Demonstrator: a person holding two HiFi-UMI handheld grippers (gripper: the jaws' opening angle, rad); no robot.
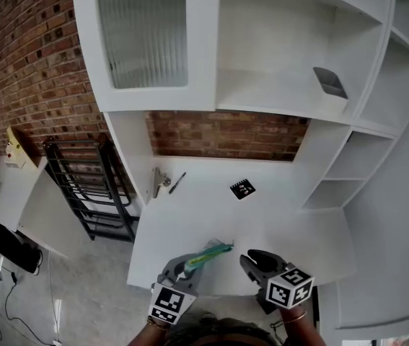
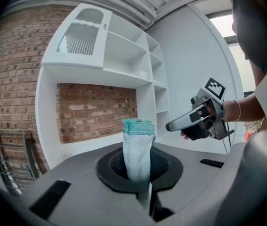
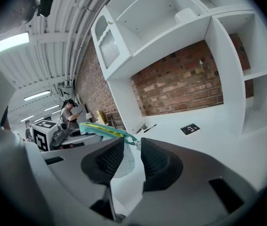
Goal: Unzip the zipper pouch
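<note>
The left fingers (image 2: 117, 166) are pressed together on the zipper pouch (image 2: 137, 142), holding it above the near edge of the surface (image 1: 211, 215). Its teal zipper runs lengthwise toward the right fingers (image 3: 106, 160). These stand slightly spread, with the zipper pull (image 3: 134, 142) at the gap between their tips, not yet pinched. A pen (image 1: 177, 182) and a marker card (image 1: 242, 189) lie well beyond, and nothing is in the way.

Zipper pouch (image 1: 208, 254) lower centre, between left hand-held gripper (image 1: 187, 264) and right hand-held gripper (image 1: 247, 259), marker card (image 1: 242, 189) behind on tabletop (image 1: 298, 229), pen (image 1: 177, 182) leftward.
</note>
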